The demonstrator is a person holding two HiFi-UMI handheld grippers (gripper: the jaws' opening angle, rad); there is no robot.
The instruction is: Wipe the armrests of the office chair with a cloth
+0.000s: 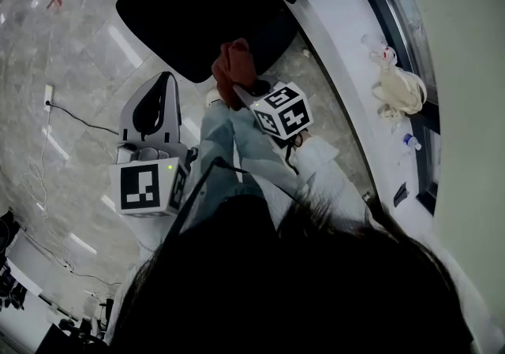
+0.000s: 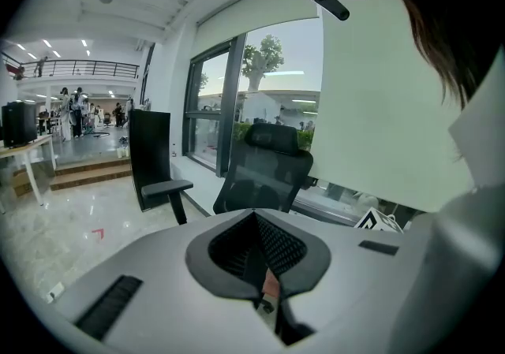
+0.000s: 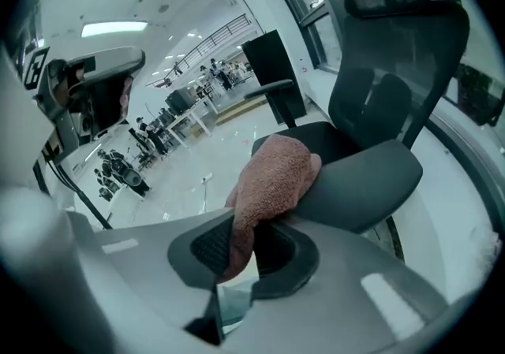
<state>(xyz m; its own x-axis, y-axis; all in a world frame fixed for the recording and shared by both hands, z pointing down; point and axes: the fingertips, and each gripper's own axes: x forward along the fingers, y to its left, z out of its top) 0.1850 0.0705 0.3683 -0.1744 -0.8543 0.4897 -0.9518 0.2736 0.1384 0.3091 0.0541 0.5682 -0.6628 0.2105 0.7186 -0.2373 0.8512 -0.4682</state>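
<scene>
The black office chair [image 1: 201, 17] stands in front of me; the left gripper view shows its backrest [image 2: 268, 167] and far armrest [image 2: 167, 187]. A reddish-brown cloth [image 3: 268, 183] is clamped in my right gripper [image 3: 245, 238] and drapes over the near armrest pad [image 3: 363, 179]. The head view shows the same cloth [image 1: 231, 67] bunched at the seat's edge ahead of the right gripper [image 1: 239, 94]. My left gripper [image 1: 158, 100] is held off to the left, away from the chair. Its jaws [image 2: 256, 222] meet with nothing between them.
A white window ledge [image 1: 347, 53] along the right carries a white bag [image 1: 398, 91] and a small bottle [image 1: 410, 141]. A socket with a cable [image 1: 49, 96] lies on the glossy floor at left. A tall black panel [image 2: 150, 157] stands beyond the chair.
</scene>
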